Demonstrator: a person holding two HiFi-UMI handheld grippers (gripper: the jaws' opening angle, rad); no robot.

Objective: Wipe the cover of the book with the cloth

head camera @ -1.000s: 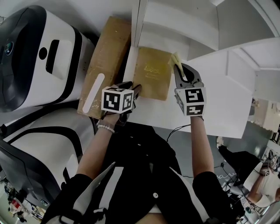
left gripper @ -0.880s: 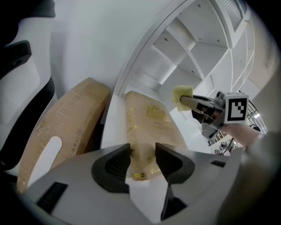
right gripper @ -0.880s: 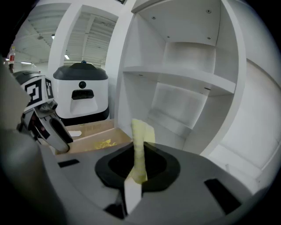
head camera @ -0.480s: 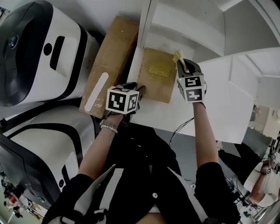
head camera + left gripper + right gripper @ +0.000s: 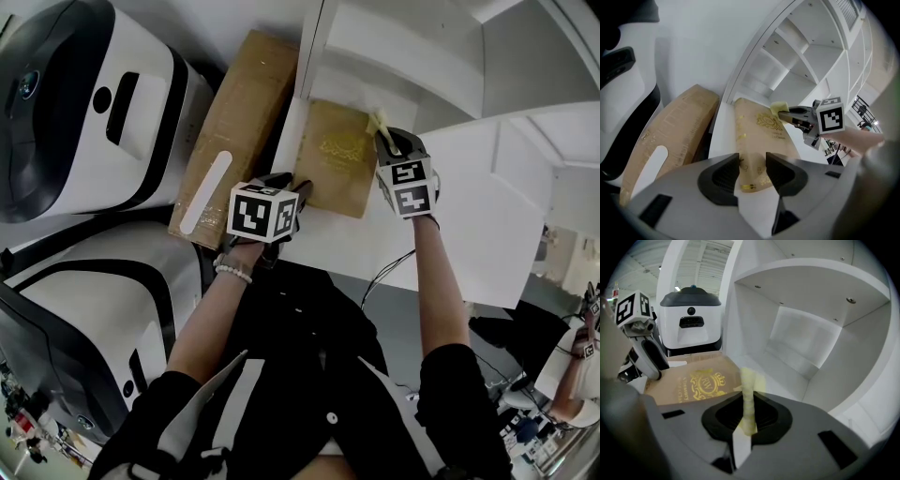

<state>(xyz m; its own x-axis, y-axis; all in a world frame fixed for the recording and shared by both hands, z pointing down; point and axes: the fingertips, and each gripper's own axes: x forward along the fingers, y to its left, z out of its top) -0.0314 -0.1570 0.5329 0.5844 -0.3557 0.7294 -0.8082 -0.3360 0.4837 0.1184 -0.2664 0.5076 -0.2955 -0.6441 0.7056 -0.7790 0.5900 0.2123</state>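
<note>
Jaws: right gripper [image 5: 747, 420] pinched tight on cloth [image 5: 748, 380]; left gripper [image 5: 752, 171] apart, straddling near end of book [image 5: 761, 131], looks like steadying, not gripping. Book flat on white counter [image 5: 469, 216], far end at foot of shelf [image 5: 412, 56]. Cloth at book's far right corner. Judgement: wipe at edge of a stroke; cover shows no sign of how much is done, so likely most of it left.

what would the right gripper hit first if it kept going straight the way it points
Probably the white shelf compartment: the right gripper, shut on the yellow cloth, points into it, past the edge of the book. Whether it meets the floor or the back wall first is unclear.
</note>
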